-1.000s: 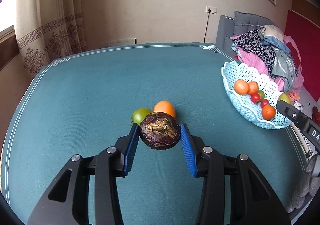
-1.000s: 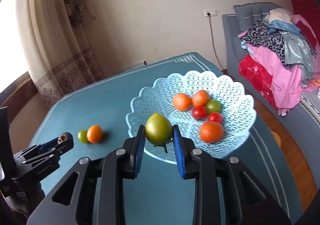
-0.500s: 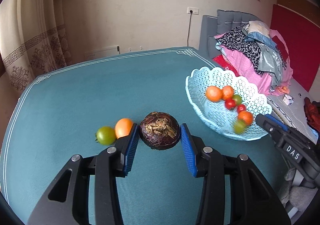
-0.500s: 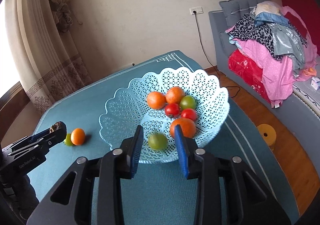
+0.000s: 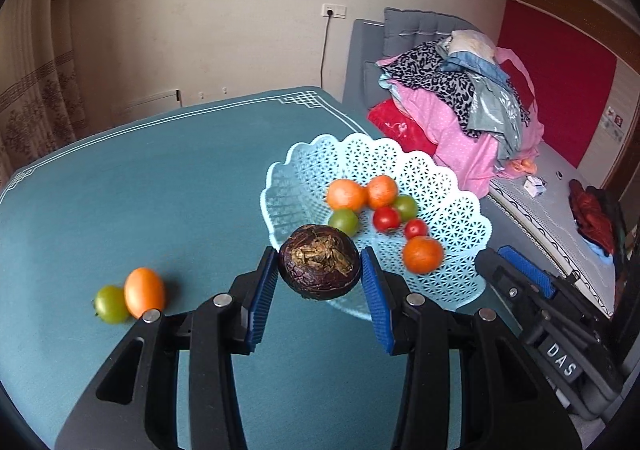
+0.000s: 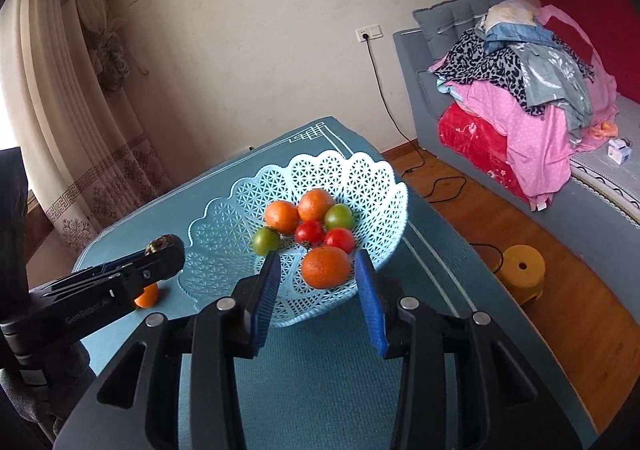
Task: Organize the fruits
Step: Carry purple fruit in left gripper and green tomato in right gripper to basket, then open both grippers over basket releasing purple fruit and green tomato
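- We see the basket (image 5: 460,210) on the counter (image 5: 160,202), right of two loose fruits (image 5: 132,296) lying side by side.
- In our left tool (image 5: 320,270) sits a mangosteen (image 5: 318,260), before the basket's near rim.
- Behind the counter's right side stands a sofa (image 6: 432,62) piled with clothes (image 6: 520,70).

Dark wrinkled fruit (image 5: 319,261) held above basket (image 5: 460,206) rim. Basket, pale blue lattice, contains three oranges (image 5: 423,255), two red tomatoes (image 5: 386,219), two green tomatoes (image 5: 344,221). On table: one orange fruit (image 5: 144,292) touching green tomato (image 5: 111,304).
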`<control>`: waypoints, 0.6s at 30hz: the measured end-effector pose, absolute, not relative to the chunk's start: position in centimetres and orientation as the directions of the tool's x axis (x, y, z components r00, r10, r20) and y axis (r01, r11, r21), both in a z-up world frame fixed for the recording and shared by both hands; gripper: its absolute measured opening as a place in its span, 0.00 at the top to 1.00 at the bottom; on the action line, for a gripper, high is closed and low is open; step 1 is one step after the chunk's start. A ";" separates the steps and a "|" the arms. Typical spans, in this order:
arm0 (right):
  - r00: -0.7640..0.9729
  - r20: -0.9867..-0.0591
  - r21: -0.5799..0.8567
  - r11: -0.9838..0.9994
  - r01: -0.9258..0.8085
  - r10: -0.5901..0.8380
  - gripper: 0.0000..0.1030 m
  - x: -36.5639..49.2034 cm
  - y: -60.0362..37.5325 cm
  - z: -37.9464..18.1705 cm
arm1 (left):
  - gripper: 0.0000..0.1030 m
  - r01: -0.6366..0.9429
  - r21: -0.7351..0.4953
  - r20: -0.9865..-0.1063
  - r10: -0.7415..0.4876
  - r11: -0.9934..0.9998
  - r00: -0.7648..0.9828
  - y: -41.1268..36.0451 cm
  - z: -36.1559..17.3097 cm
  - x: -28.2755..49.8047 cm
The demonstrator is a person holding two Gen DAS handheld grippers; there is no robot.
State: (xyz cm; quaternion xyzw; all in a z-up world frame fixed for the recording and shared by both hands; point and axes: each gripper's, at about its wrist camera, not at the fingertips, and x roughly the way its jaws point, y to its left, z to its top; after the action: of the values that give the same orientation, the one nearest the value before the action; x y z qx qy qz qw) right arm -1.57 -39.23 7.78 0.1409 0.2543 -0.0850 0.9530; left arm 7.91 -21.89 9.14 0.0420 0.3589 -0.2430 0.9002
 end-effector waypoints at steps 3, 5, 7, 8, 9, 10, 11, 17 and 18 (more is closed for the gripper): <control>0.852 -0.514 0.229 0.943 0.243 -0.095 0.62 -1.5 -39.5 7.5 | 0.55 0.482 -0.101 -0.663 -0.420 0.870 0.620 -22.9 9.0 8.1; 0.851 -0.516 0.231 0.941 0.246 -0.096 0.62 -1.5 -39.7 7.4 | 0.39 0.485 -0.105 -0.662 -0.425 0.868 0.617 -23.2 9.0 8.2; 0.852 -0.515 0.232 0.940 0.248 -0.097 0.62 -1.6 -39.9 7.5 | 0.26 0.476 -0.106 -0.648 -0.424 0.873 0.633 -23.0 9.1 8.2; 0.852 -0.514 0.233 0.940 0.249 -0.098 0.61 -1.6 -39.9 7.5 | 0.25 0.472 -0.107 -0.644 -0.422 0.875 0.638 -22.7 9.1 8.2; 0.852 -0.514 0.234 0.940 0.249 -0.098 0.61 -1.5 -39.8 7.5 | 0.24 0.465 -0.107 -0.648 -0.416 0.879 0.638 -22.5 9.0 8.4; 0.852 -0.514 0.235 0.939 0.250 -0.098 0.61 -1.5 -39.8 7.4 | 0.22 0.453 -0.109 -0.651 -0.408 0.885 0.640 -22.2 8.9 8.5; 0.852 -0.515 0.234 0.940 0.248 -0.097 0.61 -1.5 -39.7 7.4 | 0.21 0.445 -0.111 -0.652 -0.403 0.889 0.642 -22.0 8.9 8.6; 0.852 -0.516 0.230 0.943 0.241 -0.091 0.56 -1.6 -39.1 7.4 | 0.12 0.375 -0.116 -0.672 -0.351 0.920 0.652 -19.8 8.2 9.4; 0.852 -0.516 0.230 0.943 0.240 -0.091 0.54 -1.6 -39.0 7.4 | 0.12 0.362 -0.114 -0.673 -0.340 0.925 0.657 -19.2 8.1 9.5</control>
State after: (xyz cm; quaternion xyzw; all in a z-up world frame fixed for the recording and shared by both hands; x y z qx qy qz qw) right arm -1.61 -39.01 7.40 0.1445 0.2578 -0.0871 0.9514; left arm 9.48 -19.19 8.07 0.0153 0.3667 -0.1930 0.9100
